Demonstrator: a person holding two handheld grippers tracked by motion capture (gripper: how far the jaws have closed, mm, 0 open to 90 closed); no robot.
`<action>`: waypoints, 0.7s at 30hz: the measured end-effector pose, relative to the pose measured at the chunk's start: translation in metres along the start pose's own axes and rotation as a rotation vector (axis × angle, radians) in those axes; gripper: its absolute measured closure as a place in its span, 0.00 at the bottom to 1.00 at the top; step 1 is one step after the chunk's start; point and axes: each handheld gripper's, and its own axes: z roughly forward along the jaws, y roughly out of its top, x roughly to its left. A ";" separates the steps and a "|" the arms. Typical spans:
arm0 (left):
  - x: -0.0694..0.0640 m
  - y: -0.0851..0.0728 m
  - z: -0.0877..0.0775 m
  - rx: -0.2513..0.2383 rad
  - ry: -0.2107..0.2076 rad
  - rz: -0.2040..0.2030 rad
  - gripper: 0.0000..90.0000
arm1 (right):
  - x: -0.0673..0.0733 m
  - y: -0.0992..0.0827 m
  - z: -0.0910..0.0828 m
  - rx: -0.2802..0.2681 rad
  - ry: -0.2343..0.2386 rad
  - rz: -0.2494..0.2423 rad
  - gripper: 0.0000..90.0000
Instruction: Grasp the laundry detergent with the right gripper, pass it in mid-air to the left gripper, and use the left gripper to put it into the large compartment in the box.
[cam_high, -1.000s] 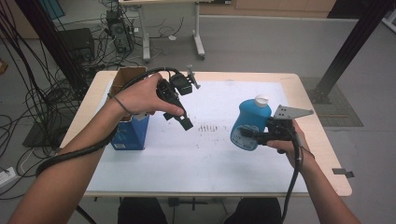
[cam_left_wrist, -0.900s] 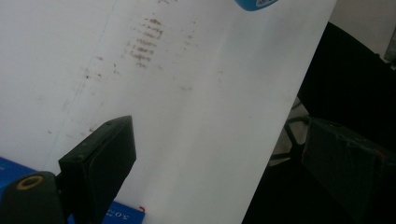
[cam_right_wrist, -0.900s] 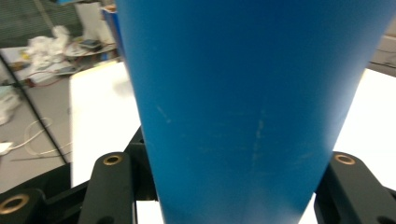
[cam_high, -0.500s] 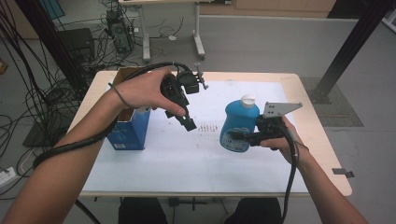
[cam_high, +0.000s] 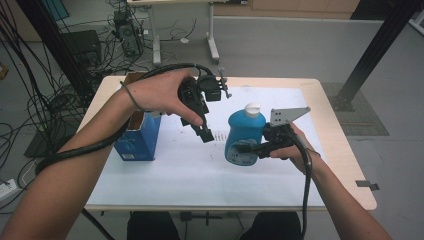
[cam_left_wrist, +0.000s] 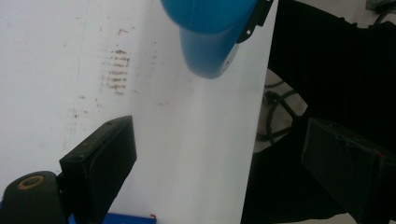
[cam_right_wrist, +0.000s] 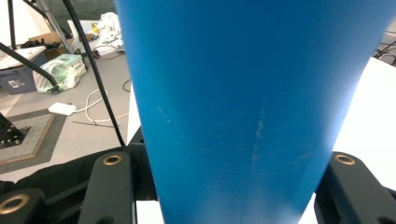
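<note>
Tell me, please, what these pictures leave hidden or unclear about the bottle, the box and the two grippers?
- Blue bottle: any label is unreadable in the high view; in the right gripper view its body crowds the lens, so cap and base are cut off.
- Blue box: the left hand covers its open top; contents hidden.
- Left gripper: in its own view the right jaw is cut by the frame edge.
- Brown marks on the table: too blurred to identify.

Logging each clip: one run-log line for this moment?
right hand-held gripper: shut on blue bottle, lifted | left hand-held gripper: open, empty | blue box: on table

A grey floor (cam_high: 280, 45) surrounds the wooden table (cam_high: 345, 150); black cables (cam_high: 30, 100) hang at the left, another desk (cam_high: 210, 30) stands far.
</note>
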 end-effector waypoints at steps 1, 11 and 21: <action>-0.001 0.001 0.000 0.000 -0.001 0.003 0.11 | 0.000 0.001 0.001 0.001 0.006 -0.002 0.49; -0.003 0.009 0.002 0.005 -0.002 0.030 0.12 | 0.006 0.010 0.016 0.025 0.057 -0.038 0.49; -0.008 0.015 0.004 0.022 -0.008 0.051 0.12 | 0.013 0.021 0.027 0.020 0.104 -0.076 0.49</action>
